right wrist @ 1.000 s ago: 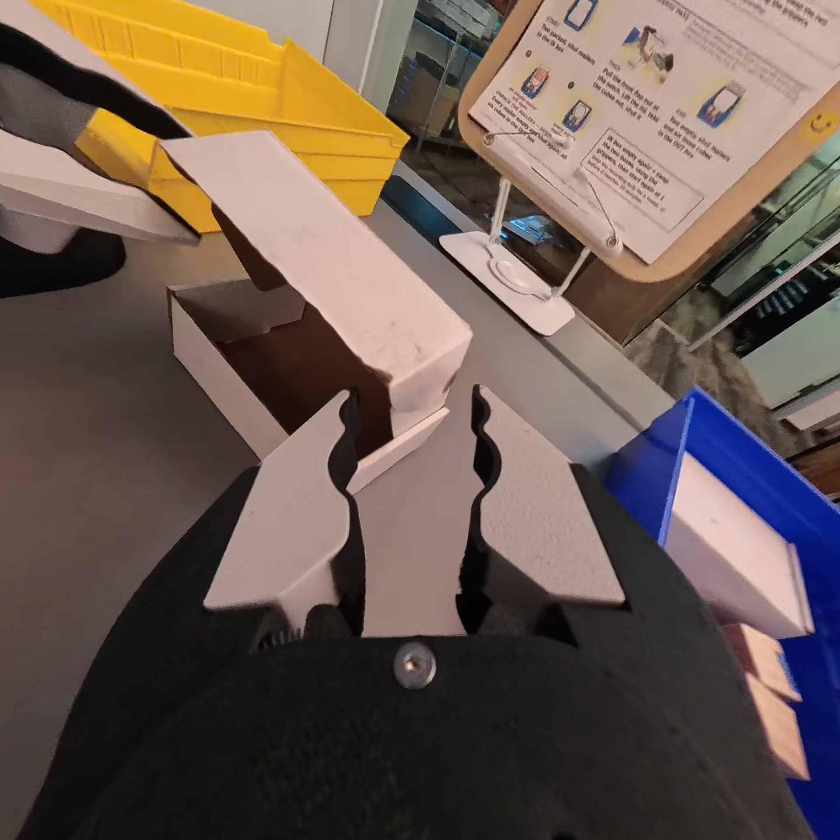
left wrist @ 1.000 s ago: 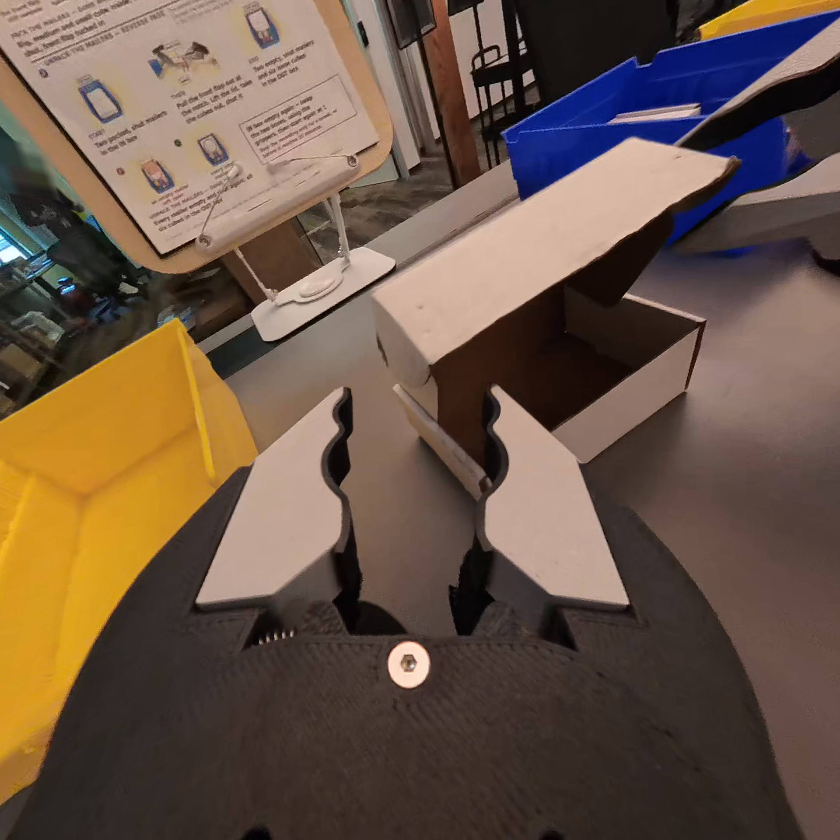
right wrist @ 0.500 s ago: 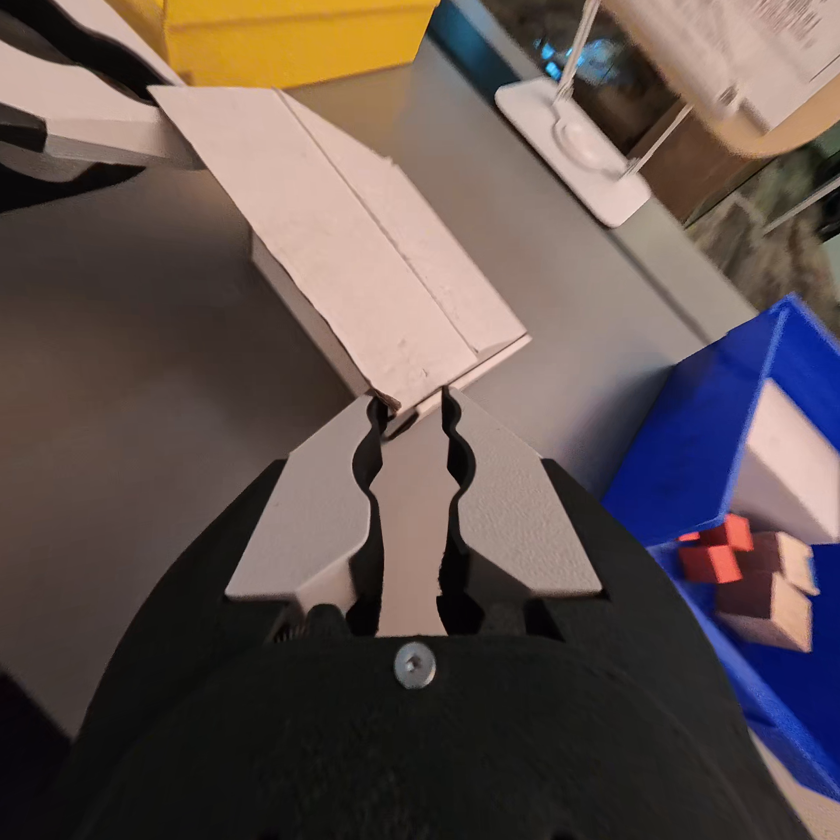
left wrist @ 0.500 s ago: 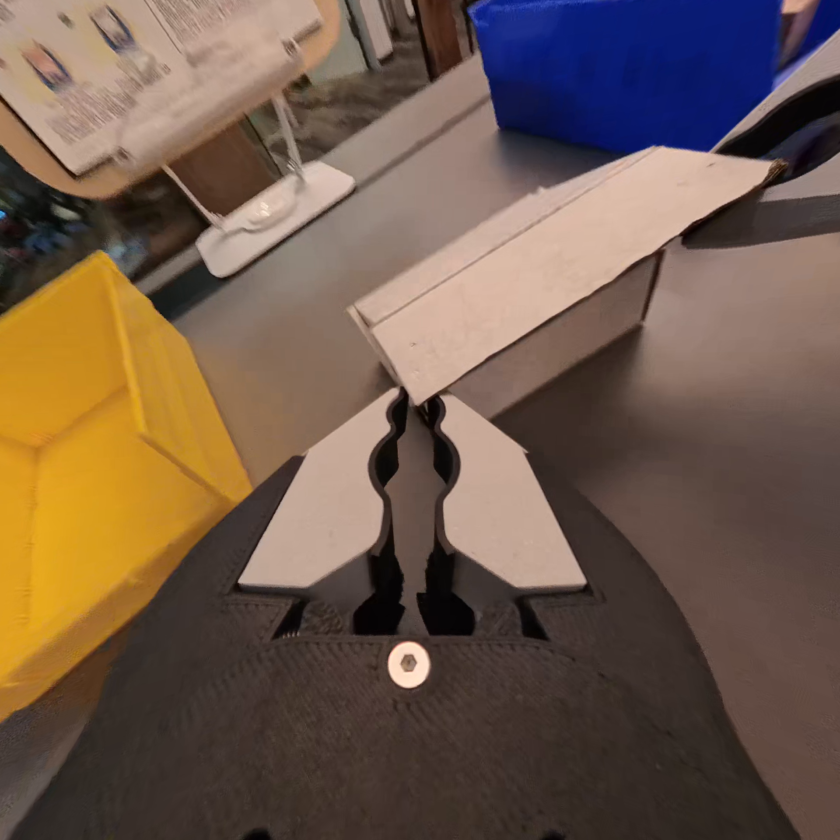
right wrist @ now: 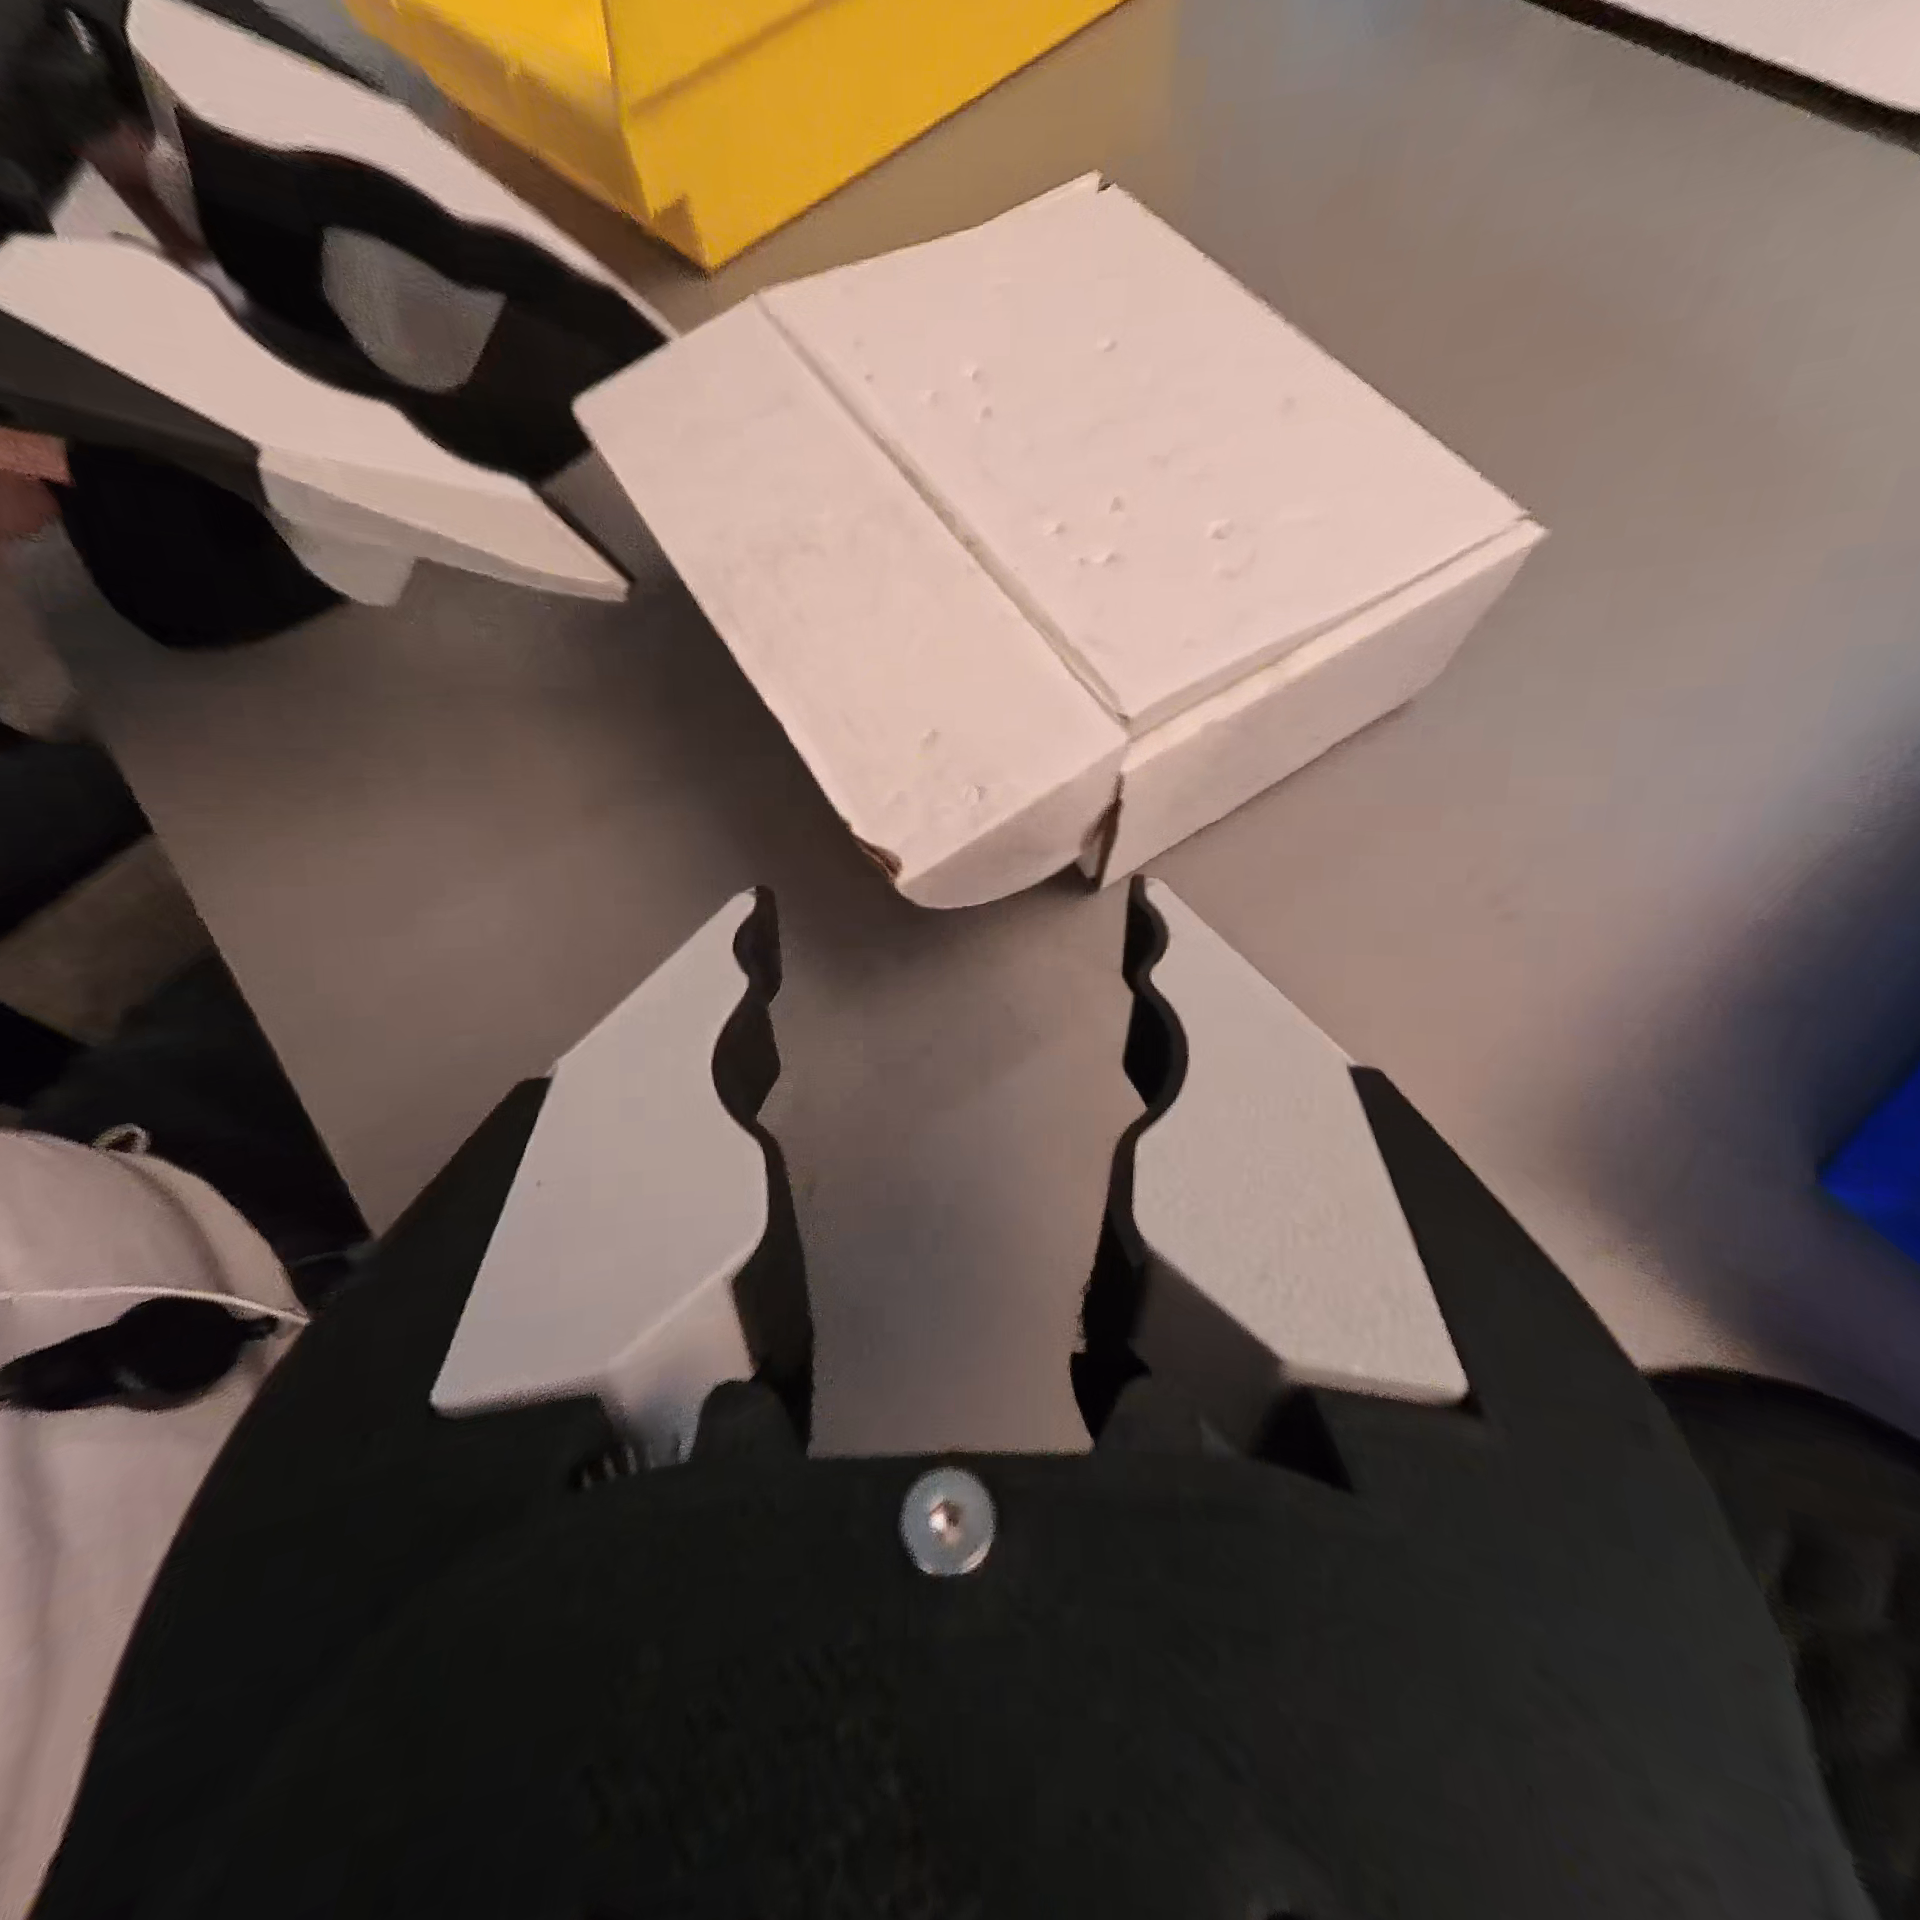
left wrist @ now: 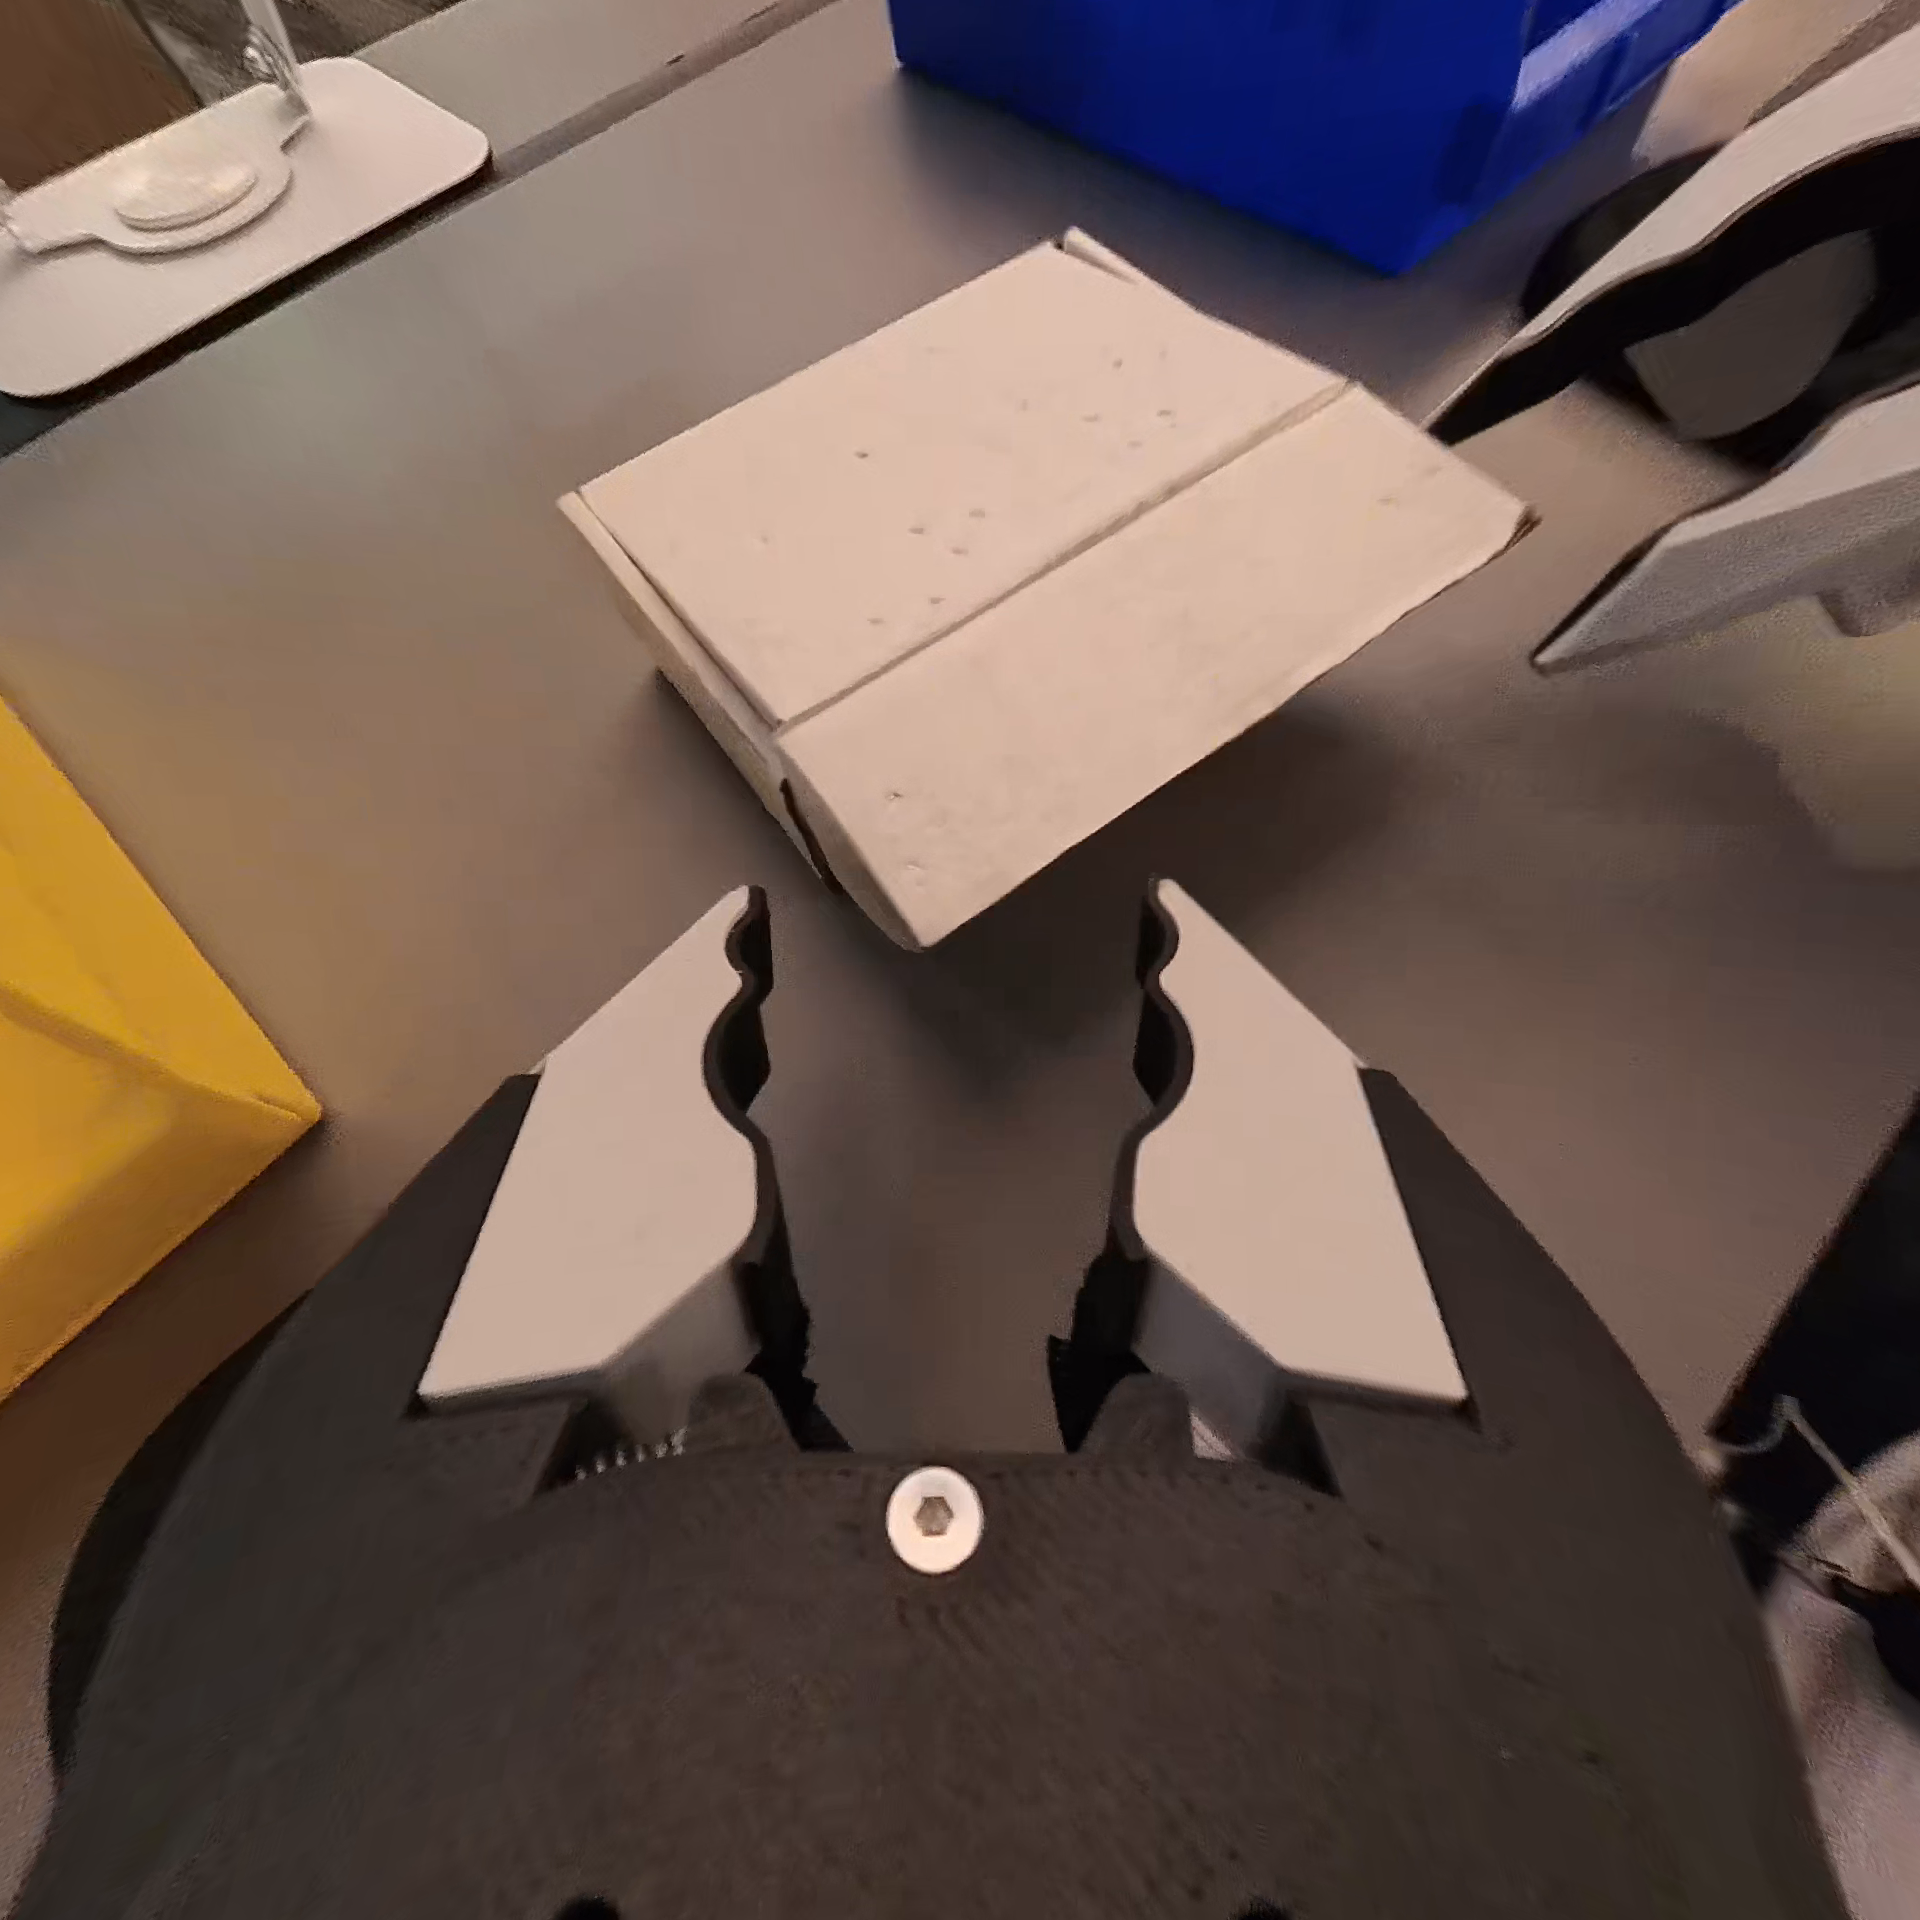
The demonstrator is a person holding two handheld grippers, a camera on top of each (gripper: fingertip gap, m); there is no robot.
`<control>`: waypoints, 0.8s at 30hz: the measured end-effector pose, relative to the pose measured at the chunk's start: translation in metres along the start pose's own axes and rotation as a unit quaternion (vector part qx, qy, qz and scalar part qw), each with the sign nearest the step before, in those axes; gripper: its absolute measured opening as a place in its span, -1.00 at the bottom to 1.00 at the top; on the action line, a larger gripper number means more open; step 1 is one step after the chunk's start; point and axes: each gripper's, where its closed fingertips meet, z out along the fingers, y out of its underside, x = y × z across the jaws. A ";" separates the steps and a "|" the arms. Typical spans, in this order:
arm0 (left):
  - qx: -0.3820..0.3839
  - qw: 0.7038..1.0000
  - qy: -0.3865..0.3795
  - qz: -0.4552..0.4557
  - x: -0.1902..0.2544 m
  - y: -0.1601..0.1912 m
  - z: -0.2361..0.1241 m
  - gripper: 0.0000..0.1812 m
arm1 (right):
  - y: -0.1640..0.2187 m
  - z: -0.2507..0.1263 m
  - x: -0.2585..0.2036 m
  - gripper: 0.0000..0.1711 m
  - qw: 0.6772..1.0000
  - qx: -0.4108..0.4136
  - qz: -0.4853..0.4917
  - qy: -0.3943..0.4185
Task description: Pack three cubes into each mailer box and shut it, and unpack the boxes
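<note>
The grey table (left wrist: pixel 395 665) takes most of both views. On it stands a white stand base (left wrist: pixel 208 197) at the far edge, a blue bin (left wrist: pixel 1247 104) behind the box, and a yellow bin (left wrist: pixel 94 1039) at the left side. In the right wrist view the yellow bin (right wrist: pixel 748 94) is behind the box, and only a small blue corner (right wrist: pixel 1870 1174) shows at the right edge. Little of the room itself is visible.

The white mailer box (left wrist: pixel 997 540) sits in the middle of the table with its lid down, but the front flap (left wrist: pixel 1122 707) sticks out forward and is not tucked in — it hangs over the table.

The left gripper (left wrist: pixel 954 904) is spread wide and empty, its tips just in front of the flap corner, not touching it. The right gripper (right wrist: pixel 948 896) is wide apart too and holds nothing — it waits just before the other front corner of the box (right wrist: pixel 1091 499).
</note>
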 end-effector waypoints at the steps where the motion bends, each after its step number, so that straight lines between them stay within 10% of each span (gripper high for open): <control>1: 0.005 1.000 0.016 -0.015 0.000 -0.003 -0.003 -0.21 | -0.003 -0.004 0.004 -0.23 1.000 0.013 0.018 -0.002; 10: 0.066 0.957 0.181 -0.216 -0.003 -0.035 -0.007 -0.39 | -0.017 0.002 0.006 -0.39 0.986 0.066 0.150 -0.025; 24: 0.012 0.965 0.166 -0.204 -0.005 -0.011 0.012 -0.51 | -0.014 0.013 0.008 -0.55 0.979 0.052 0.191 -0.046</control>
